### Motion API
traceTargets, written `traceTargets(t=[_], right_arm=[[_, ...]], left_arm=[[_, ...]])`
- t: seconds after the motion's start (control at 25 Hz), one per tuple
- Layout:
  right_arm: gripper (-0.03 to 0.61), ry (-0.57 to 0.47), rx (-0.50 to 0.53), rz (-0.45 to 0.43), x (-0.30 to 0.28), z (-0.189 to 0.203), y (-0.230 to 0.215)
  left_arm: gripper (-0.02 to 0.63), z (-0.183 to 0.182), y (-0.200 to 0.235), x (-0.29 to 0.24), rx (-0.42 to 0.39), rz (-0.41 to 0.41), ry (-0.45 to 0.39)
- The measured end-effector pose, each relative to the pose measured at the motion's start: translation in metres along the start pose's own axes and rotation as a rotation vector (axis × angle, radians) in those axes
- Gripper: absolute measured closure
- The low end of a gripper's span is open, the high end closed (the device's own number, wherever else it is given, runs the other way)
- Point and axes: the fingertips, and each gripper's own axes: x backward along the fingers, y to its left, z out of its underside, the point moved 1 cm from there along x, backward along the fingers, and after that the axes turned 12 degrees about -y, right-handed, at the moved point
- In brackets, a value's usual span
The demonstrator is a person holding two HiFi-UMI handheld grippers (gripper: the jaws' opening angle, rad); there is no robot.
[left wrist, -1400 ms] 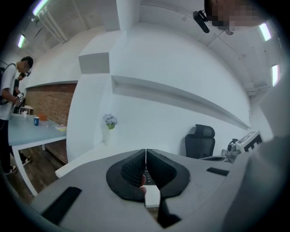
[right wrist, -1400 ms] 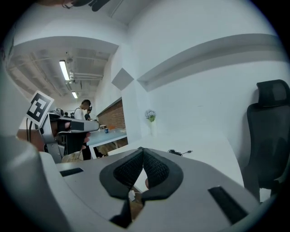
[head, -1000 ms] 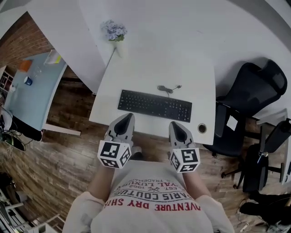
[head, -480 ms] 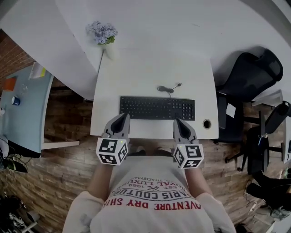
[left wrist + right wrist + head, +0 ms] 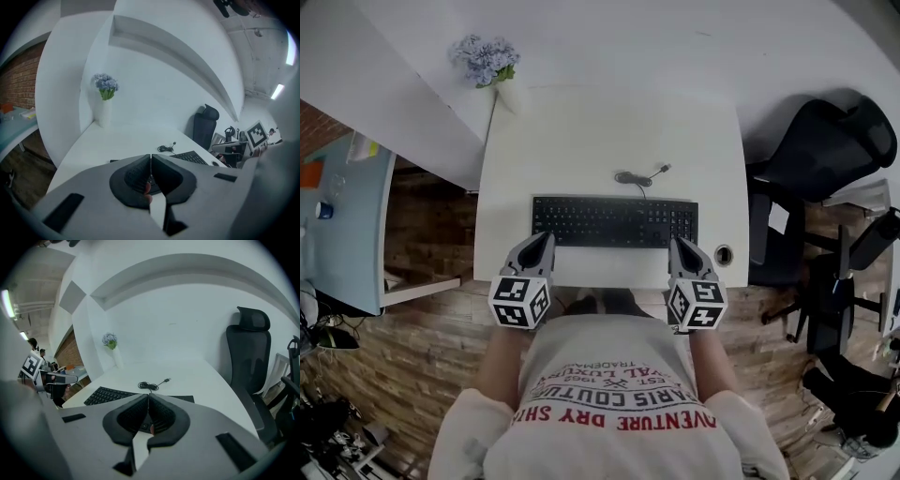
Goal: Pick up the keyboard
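**Approach step: both grippers shut and empty at the keyboard's near corners**

Keyboard (image 5: pixel 614 221) lies flat across the near half of the white desk (image 5: pixel 609 122), long side running left to right. Its coiled cable (image 5: pixel 636 177) sits just past its far edge. I hold my left gripper (image 5: pixel 546 236) by the near-left corner and my right gripper (image 5: pixel 679 242) by the near-right corner, both tips over the strip of desk on the near side of the keys. In each gripper view my jaws meet tip to tip, with nothing between them. Neither tip looks to be touching the keyboard, though I cannot be sure from above.

I judge this to be the reach-in, with no grasp begun. Next I need to spread both pairs of jaws and carry one out to each short end. Then I should bring the pads over the thin edge and close. The body is low and flat, so the pads have little to bite on. I would lift both ends level and watch that the loose cable trails free.
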Motion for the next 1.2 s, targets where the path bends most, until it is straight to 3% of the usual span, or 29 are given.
traceTargets(t=[0.16,0.24,0.28,0.32,0.4,0.64,0.8,1.0,1.2], right_arm=[[0.552,0.088,-0.014,0.014,-0.014,0.022,-0.032],[0.548,0.110,-0.024,0.044,-0.020,0.030,-0.050],[0.507,0.120,-0.032,0.052,-0.023,0.034,-0.058],[0.411,0.135,-0.043,0.054,-0.027,0.039,-0.065],[0.386,0.176,-0.060,0.052,-0.035,0.050,-0.078],[0.344,0.295,-0.107,0.041,-0.057,0.073,-0.107],[0.333,0.382,-0.136,0.005,-0.068,0.088,-0.114],[0.330,0.434,-0.248,-0.053,-0.071,0.092,-0.112],[0.330,0.481,-0.220,-0.063,-0.073,0.091,-0.114]], left_arm=[[0.585,0.031,0.025,-0.015,0.123,-0.048,0.111],[0.584,0.044,0.040,-0.019,0.142,-0.091,0.156],[0.584,0.048,0.047,-0.021,0.137,-0.111,0.175],[0.577,0.052,0.054,-0.023,0.135,-0.123,0.193],[0.455,0.060,0.063,-0.029,0.153,-0.129,0.233],[0.365,0.078,0.090,-0.048,0.189,-0.166,0.343],[0.347,0.088,0.095,-0.061,0.213,-0.156,0.412],[0.345,0.099,0.094,-0.068,0.209,-0.128,0.515],[0.362,0.099,0.091,-0.073,0.224,-0.099,0.554]])
